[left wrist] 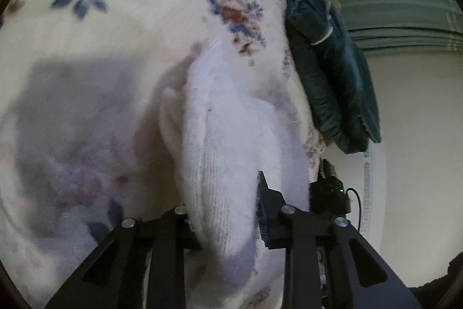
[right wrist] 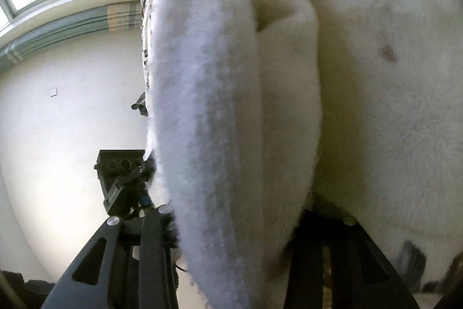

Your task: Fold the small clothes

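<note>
In the left wrist view, the left gripper has its two jaws pressed on a white knitted sock, so it is clamped on the near end of this small garment. The sock runs from the jaws away to the far side and lies over a cream blanket with blue and brown flowers, which covers the whole surface below. On the right, at the edge of the blanket, a dark green garment lies apart from the sock, and a small black device with a green light stands near the right finger. In the right wrist view, the right gripper has thick white fluffy fabric between its fingers, filling the gap, and the jaws seem closed on it, though the fabric hides the pads, so I judge this and do not see it clearly. I cannot tell if this fabric is the same sock or a second piece. To its right a folded ridge of the same pale cloth lies on the blanket. On the left a black device is seen before the plain wall. My judgement is that the step in hand is the lift and carry of the held end, both tools gripping, with the fold not yet laid. The next move calls for bringing the held end over the far part, keeping the edges in line, and then releasing.
</note>
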